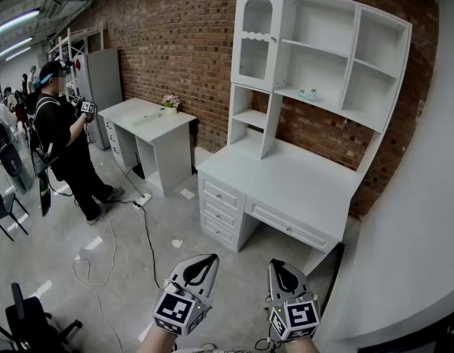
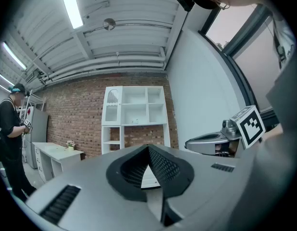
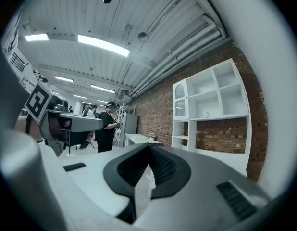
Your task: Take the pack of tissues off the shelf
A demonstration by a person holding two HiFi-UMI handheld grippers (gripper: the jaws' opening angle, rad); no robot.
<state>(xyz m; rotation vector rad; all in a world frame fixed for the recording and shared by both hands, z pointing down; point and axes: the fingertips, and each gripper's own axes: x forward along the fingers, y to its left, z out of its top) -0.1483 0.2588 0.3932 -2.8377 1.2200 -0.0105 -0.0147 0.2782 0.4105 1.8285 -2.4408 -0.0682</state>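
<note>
A small pale pack of tissues (image 1: 308, 93) lies on the middle shelf of the white hutch (image 1: 324, 50) above the white desk (image 1: 286, 179). It shows far off in the left gripper view as the pack (image 2: 135, 120) and in the right gripper view as the pack (image 3: 204, 114). My left gripper (image 1: 205, 260) and right gripper (image 1: 280, 265) hang side by side low in the head view, well short of the desk, over the floor. Both point toward the hutch. The left gripper (image 2: 148, 149) and the right gripper (image 3: 149, 147) have their jaws together with nothing between them.
A person in black (image 1: 65, 145) stands at the left holding grippers. A second white desk (image 1: 150, 123) with a flower pot (image 1: 170, 103) stands against the brick wall. Cables (image 1: 142, 219) trail across the floor. A white wall (image 1: 411, 219) rises at the right. A dark chair (image 1: 29, 322) sits bottom left.
</note>
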